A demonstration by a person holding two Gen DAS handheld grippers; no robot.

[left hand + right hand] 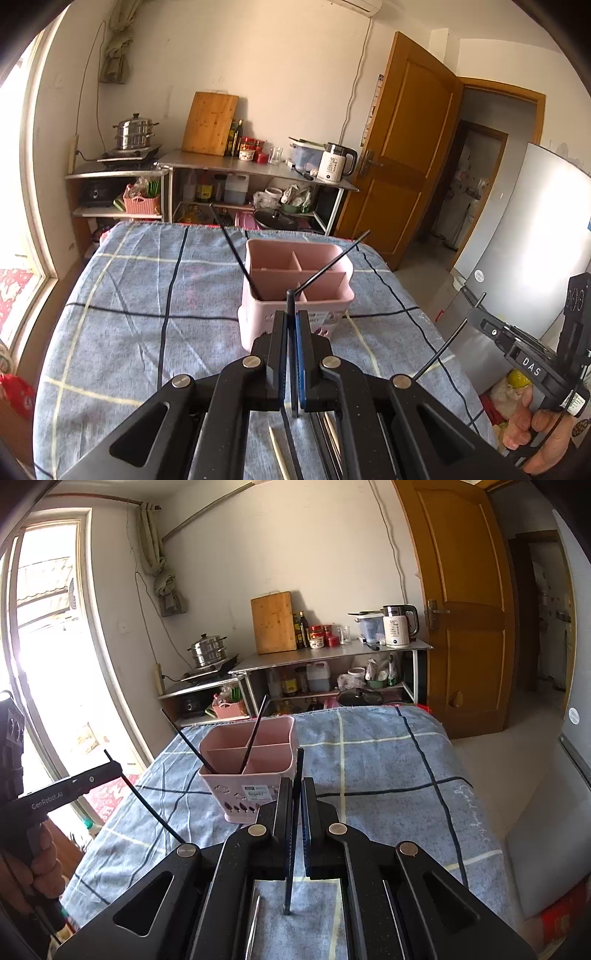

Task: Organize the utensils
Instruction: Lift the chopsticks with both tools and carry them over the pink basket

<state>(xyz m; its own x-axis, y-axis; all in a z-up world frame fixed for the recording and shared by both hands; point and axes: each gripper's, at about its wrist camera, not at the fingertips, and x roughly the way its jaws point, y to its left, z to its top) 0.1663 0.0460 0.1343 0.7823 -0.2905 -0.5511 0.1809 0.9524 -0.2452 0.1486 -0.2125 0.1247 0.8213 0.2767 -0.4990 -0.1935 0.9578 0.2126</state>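
Observation:
A pink divided caddy (pixel 295 295) (pixel 247 771) stands on the blue checked cloth, and two black chopsticks (pixel 236 251) (pixel 253 734) lean out of it. Just in front of the caddy, my left gripper (pixel 291 314) is shut on a black chopstick (pixel 290 301) that stands nearly upright between the pads. My right gripper (pixel 295 781) is shut on another black chopstick (pixel 298 764), also near upright, to the caddy's right. Each gripper shows in the other's view, held by a hand: the right gripper (pixel 476 314) and the left gripper (pixel 118 768), each with its slanted stick.
On the cloth (pixel 129 332) below the grippers lie a pale chopstick (pixel 277 450) and metal utensils (pixel 255 923). Steel shelves (pixel 258 166) with a kettle, pots and bottles stand behind the table. A window is at the left, a wooden door (pixel 406 147) and a fridge at the right.

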